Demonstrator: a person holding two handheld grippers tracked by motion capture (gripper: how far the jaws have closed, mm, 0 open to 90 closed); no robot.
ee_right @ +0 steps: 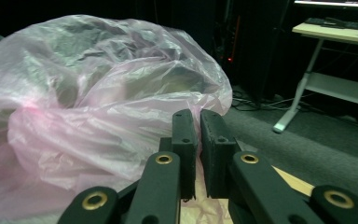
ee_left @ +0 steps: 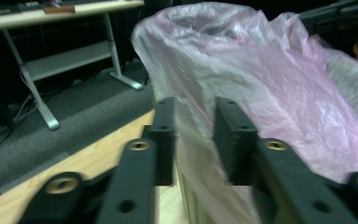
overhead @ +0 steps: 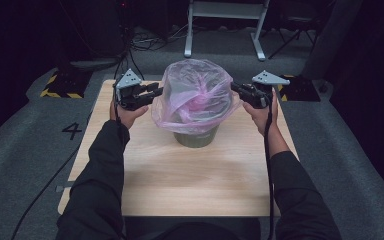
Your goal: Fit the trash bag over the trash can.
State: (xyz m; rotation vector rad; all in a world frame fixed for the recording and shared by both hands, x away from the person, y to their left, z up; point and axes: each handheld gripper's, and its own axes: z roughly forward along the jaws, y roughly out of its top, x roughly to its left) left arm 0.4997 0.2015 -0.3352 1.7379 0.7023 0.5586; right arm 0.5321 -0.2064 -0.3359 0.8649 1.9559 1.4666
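Observation:
A pink see-through plastic bag [overhead: 195, 95] is draped over an olive-green bin [overhead: 196, 137] at the middle of the wooden table [overhead: 180, 175]. My left gripper [overhead: 157, 92] is at the bag's left side. In the left gripper view its jaws [ee_left: 193, 100] stand apart, with a fold of the bag [ee_left: 261, 70] and the bin's wall between them and the pads not pressing. My right gripper [overhead: 235, 87] is at the bag's right side. Its jaws [ee_right: 192, 112] are nearly together on the bag's [ee_right: 98, 93] edge film.
The table stands on grey carpet with a "4" marked on the floor [overhead: 72, 131] at the left. A white desk frame [overhead: 225, 25] stands beyond the table's far edge. Yellow-and-black striped plates [overhead: 60, 87] lie by the far corners. Cables trail along both forearms.

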